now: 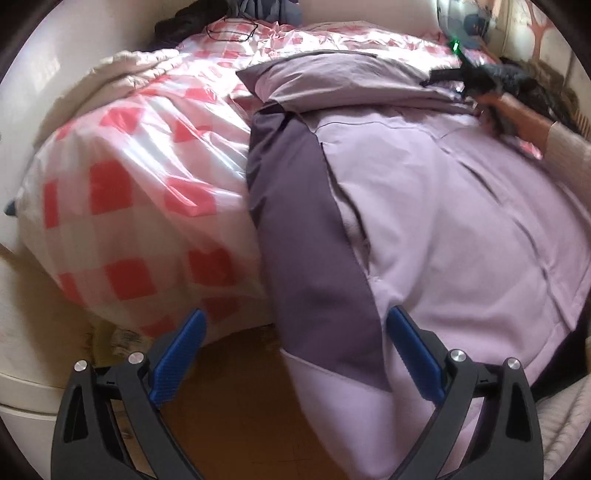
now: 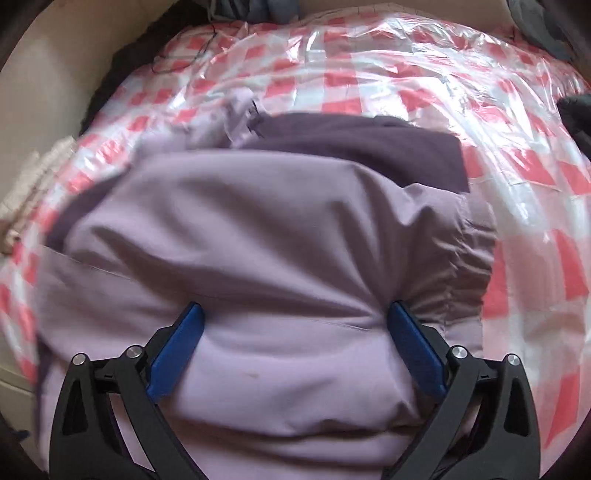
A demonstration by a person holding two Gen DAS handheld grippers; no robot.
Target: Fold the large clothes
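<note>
A lilac jacket (image 1: 461, 236) with a dark purple side panel (image 1: 310, 258) lies spread on a bed covered by a red-and-white checked plastic sheet (image 1: 140, 177). Its lower end hangs over the bed's edge. My left gripper (image 1: 295, 312) stands open above that hanging end, with nothing pressed between its blue pads (image 1: 181, 354). In the right wrist view a folded-over lilac part of the jacket (image 2: 258, 229) bulges up, with dark purple cloth (image 2: 369, 147) behind it. My right gripper (image 2: 296, 305) hovers open over the lilac fabric. In the left wrist view it shows blurred (image 1: 454, 75), held by a hand (image 1: 517, 114).
Wire-rimmed glasses (image 1: 231, 29) lie on the sheet at the far end, near dark clothes (image 1: 266, 11). A cream quilted blanket (image 1: 125, 62) sits at the left edge. Wooden floor (image 1: 229, 387) and a white piece of furniture (image 1: 22, 391) lie below the bed. The checked sheet (image 2: 517, 166) lies beside the jacket.
</note>
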